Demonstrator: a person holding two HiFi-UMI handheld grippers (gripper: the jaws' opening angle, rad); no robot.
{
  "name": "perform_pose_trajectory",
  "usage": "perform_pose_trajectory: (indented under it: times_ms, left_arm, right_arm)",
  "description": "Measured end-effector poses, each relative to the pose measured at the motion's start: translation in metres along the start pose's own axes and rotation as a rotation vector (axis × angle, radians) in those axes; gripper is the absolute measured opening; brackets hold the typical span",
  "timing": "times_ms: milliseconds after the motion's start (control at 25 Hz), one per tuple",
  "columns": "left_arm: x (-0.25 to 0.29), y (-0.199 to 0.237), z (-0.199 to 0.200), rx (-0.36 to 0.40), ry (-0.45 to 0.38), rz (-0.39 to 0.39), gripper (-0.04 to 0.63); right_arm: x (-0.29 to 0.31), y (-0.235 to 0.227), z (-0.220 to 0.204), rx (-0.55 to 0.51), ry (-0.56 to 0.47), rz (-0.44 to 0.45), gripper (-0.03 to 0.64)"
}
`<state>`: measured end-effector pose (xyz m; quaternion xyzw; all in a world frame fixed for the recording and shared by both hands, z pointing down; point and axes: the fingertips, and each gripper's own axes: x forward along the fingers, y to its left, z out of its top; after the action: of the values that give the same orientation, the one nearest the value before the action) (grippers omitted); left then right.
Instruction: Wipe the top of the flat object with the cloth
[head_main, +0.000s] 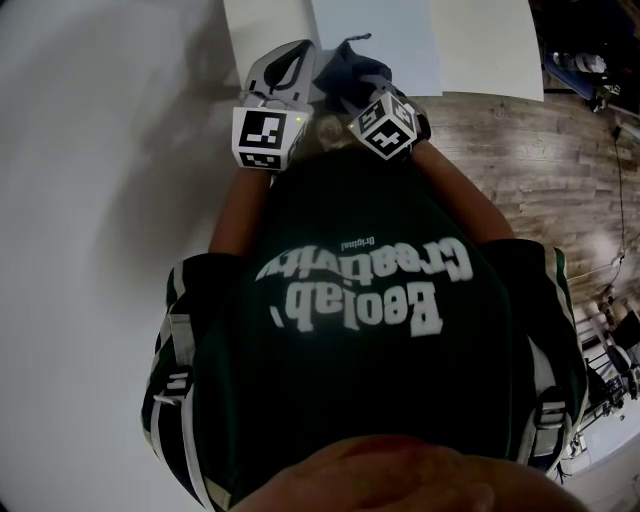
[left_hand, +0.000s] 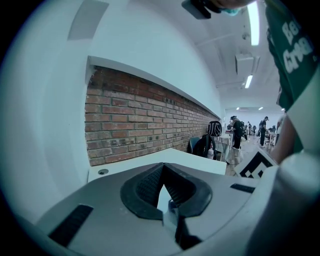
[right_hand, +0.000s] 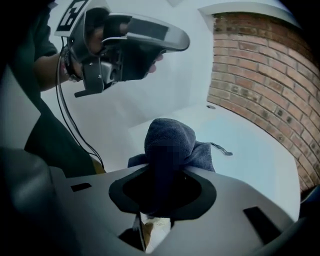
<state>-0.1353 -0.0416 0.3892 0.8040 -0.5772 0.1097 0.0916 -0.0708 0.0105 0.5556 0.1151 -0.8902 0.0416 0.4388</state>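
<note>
A pale blue flat panel (head_main: 390, 40) lies on the white table (head_main: 262, 35) in front of me. In the right gripper view the panel (right_hand: 250, 145) stretches away beyond the jaws. My right gripper (right_hand: 166, 167) is shut on a dark blue cloth (right_hand: 170, 142) that bulges up out of the jaws and hangs over the panel's near edge. In the head view the cloth (head_main: 345, 62) pokes out just ahead of the right gripper (head_main: 365, 92). My left gripper (left_hand: 163, 167) is shut and empty, held in the air beside the right one, above the table's near left part (head_main: 288, 68).
A red brick wall (left_hand: 135, 120) runs behind the table. The table has a small round cable hole (left_hand: 103, 171). Wooden floor (head_main: 540, 170) lies to the right of the table. A chair with a dark bag (left_hand: 207, 142) and several people stand far off down the room.
</note>
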Motion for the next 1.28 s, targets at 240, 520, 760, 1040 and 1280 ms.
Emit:
perform_pose_trajectory:
  times_ms: [240, 520, 760, 1040, 1280]
  left_arm:
    - [0.004, -0.002, -0.009, 0.002, -0.011, 0.001, 0.001]
    - [0.001, -0.009, -0.012, -0.003, -0.015, -0.003, 0.002]
    - [0.023, -0.045, -0.012, -0.007, -0.011, -0.009, 0.002]
    - [0.035, -0.078, -0.001, -0.008, -0.025, 0.024, 0.002]
    - [0.038, -0.099, -0.003, -0.015, -0.027, 0.055, 0.002]
  right_arm:
    - [0.014, -0.001, -0.001, -0.013, -0.007, 0.01, 0.1]
    - [-0.009, -0.016, -0.023, 0.049, 0.009, -0.042, 0.1]
    - [-0.043, -0.064, -0.075, 0.123, 0.03, -0.115, 0.1]
    - [-0.08, -0.099, -0.118, 0.178, 0.034, -0.153, 0.1]
    - [-0.082, -0.089, -0.116, 0.129, 0.006, -0.109, 0.1]
